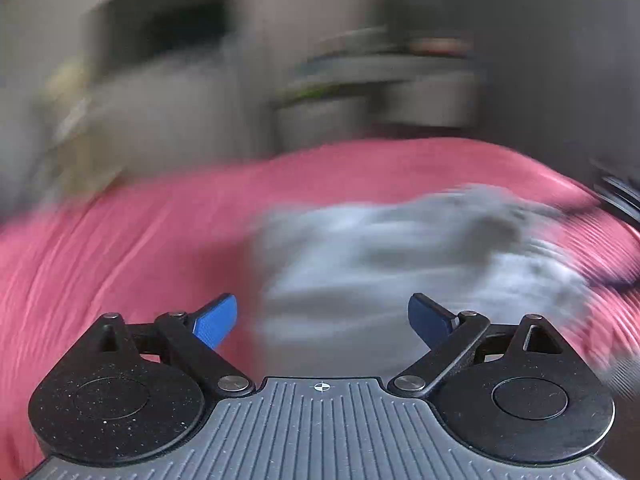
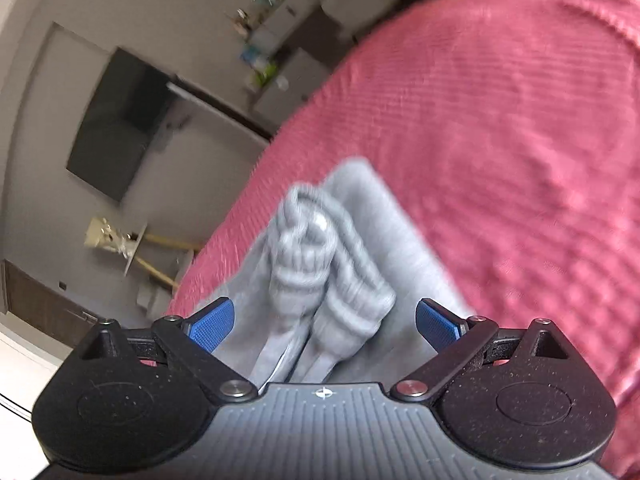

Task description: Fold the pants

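Grey pants (image 1: 400, 264) lie in a bunched heap on the pink bedspread (image 1: 120, 248), blurred in the left wrist view. My left gripper (image 1: 322, 320) is open above the near edge of the heap, nothing between its blue pads (image 1: 214, 322). In the right wrist view the grey pants (image 2: 360, 220) lie folded on the bedspread (image 2: 500, 140), with two ribbed cuffs (image 2: 332, 272) on top. My right gripper (image 2: 324, 320) is open, its blue pads (image 2: 210, 326) wide apart on either side of the cuffs and not pressing them.
The bed's edge runs diagonally in the right wrist view, with floor beyond it. A dark wall screen (image 2: 120, 124), a shelf unit with small items (image 2: 276, 40) and a small table with wooden legs (image 2: 140, 252) stand past the bed.
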Demonstrator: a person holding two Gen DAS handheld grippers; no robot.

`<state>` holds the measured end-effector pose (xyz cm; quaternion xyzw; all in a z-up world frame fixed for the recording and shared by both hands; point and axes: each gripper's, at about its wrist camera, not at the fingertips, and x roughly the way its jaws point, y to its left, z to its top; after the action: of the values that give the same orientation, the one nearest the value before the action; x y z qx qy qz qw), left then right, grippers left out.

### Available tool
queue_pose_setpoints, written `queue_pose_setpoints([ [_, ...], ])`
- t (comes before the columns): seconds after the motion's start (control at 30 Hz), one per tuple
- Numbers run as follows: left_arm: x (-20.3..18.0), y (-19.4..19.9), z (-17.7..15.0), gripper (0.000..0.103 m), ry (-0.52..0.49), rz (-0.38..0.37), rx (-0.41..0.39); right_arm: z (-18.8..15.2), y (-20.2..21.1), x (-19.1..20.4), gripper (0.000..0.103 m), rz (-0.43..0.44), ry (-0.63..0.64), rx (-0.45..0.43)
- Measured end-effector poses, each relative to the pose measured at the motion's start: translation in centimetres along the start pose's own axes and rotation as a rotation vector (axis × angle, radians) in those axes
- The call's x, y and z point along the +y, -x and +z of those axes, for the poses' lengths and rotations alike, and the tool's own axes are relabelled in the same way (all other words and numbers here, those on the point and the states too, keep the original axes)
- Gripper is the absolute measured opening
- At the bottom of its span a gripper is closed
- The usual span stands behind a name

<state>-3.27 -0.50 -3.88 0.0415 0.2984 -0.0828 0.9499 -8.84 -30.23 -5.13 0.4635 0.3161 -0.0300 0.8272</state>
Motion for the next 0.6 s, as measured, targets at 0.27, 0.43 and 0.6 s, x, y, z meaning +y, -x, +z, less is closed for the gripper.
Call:
queue_pose_setpoints([
  [0.27,10.0,-2.5,-1.5,0.096,0.558,0.084,0.133,0.1,-4.0,2.6,0.087,-0.085,-0.029,-0.03],
  [0.43,10.2,-3.3,-2.5,0.096,0.547,0.072,0.185,0.4,-5.7,2.6,0.045,-0.118,-0.105,-0.029],
  [0.6,11.1,-3.7,-2.9,0.096,0.594,0.025,0.182,0.1,-1.1,4.3,0.044,0.066,-0.059,-0.147],
])
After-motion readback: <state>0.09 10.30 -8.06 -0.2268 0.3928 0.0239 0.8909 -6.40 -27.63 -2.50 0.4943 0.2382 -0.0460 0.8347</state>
